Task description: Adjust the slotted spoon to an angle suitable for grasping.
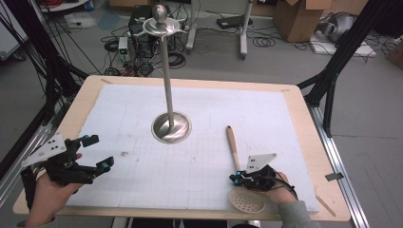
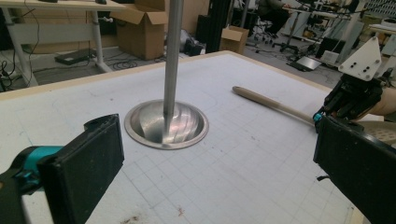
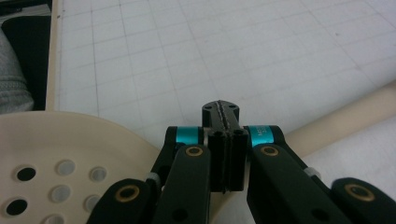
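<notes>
Nearest to the camera lies the round perforated head of a cream slotted spoon [image 1: 246, 200], at the front edge of the table [image 1: 304, 118]. Its long wooden-coloured handle runs away over the white gridded mat [image 1: 199, 156] toward a metal stand [image 1: 167, 90], whose round base sits in the middle of the mat. The right tool [image 1: 236, 178] sits low just above the handle, where it meets the head, with its two pads pressed flat together; in the right gripper view nothing is caught between them, and the handle passes beside and under them. I judge it is placed there to take the spoon by the neck. The left tool [image 1: 97, 153] waits well apart on the left, its pads spread wide and empty.
</notes>
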The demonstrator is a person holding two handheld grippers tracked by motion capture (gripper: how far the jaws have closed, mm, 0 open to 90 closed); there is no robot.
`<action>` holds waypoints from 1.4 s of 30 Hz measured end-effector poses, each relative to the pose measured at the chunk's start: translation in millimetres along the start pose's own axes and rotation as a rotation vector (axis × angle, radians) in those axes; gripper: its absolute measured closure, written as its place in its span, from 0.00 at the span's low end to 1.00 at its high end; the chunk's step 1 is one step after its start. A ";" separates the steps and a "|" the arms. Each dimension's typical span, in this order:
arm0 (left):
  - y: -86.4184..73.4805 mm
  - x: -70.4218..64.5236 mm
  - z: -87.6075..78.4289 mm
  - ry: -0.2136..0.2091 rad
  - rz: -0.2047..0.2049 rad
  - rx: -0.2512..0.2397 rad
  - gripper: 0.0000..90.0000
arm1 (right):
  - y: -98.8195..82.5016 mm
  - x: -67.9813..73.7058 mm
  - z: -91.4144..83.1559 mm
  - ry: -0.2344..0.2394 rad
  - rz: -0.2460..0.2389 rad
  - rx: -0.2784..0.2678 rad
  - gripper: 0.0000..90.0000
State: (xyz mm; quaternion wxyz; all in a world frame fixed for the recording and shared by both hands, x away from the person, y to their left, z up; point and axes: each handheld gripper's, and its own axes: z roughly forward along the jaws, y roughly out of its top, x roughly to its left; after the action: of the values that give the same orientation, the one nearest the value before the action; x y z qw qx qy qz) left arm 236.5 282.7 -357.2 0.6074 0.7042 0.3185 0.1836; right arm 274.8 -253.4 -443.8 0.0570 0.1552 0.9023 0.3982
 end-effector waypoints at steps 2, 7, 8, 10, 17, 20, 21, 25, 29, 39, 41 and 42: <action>-0.1 -0.1 0.3 0.001 0.000 0.001 0.02 | -2.8 -0.5 -1.9 -0.006 0.007 -0.011 1.00; 0.3 0.1 0.1 0.001 0.001 0.001 0.02 | -2.8 -6.0 -9.9 -0.032 0.031 -0.093 1.00; 0.3 0.2 0.1 0.001 0.001 0.000 0.02 | -3.0 -8.8 -14.8 -0.051 0.046 -0.122 1.00; 0.1 0.6 0.1 0.002 0.000 0.001 0.02 | -4.9 -16.0 -22.2 -0.102 0.079 -0.154 1.00; 0.0 -0.5 -0.5 0.001 0.002 0.004 0.02 | -13.9 -36.6 -19.1 -0.172 0.181 -0.106 1.00; -0.1 -0.6 -2.1 0.005 -0.001 0.000 0.02 | -14.0 -40.2 -14.9 -0.172 0.181 -0.094 1.00; -0.1 -0.5 -2.8 0.004 0.001 -0.001 0.02 | -14.3 -41.3 -13.4 -0.175 0.186 -0.087 1.00; -0.5 0.1 -5.7 0.010 -0.002 -0.005 0.02 | -13.9 -43.1 -10.7 -0.178 0.193 -0.074 1.00; -1.0 -0.1 -7.1 0.015 -0.004 -0.003 0.02 | -11.7 -43.7 -7.8 -0.175 0.179 -0.051 1.00; -3.5 1.0 -6.8 0.019 -0.005 0.009 0.02 | -7.9 -49.0 -3.4 -0.166 0.193 -0.050 1.00; -3.5 0.9 -7.0 0.018 -0.005 0.008 0.02 | -6.0 -49.2 -1.9 -0.167 0.189 -0.045 1.00; -3.6 0.9 -7.1 0.019 -0.005 0.008 0.02 | -5.0 -49.6 -0.7 -0.169 0.181 -0.045 1.00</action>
State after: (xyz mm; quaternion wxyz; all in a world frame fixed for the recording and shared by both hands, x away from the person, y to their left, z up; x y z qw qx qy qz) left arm 231.7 288.8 -359.4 0.6020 0.7040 0.3269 0.1875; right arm 320.4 -273.2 -448.1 0.1000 0.2674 0.8674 0.4076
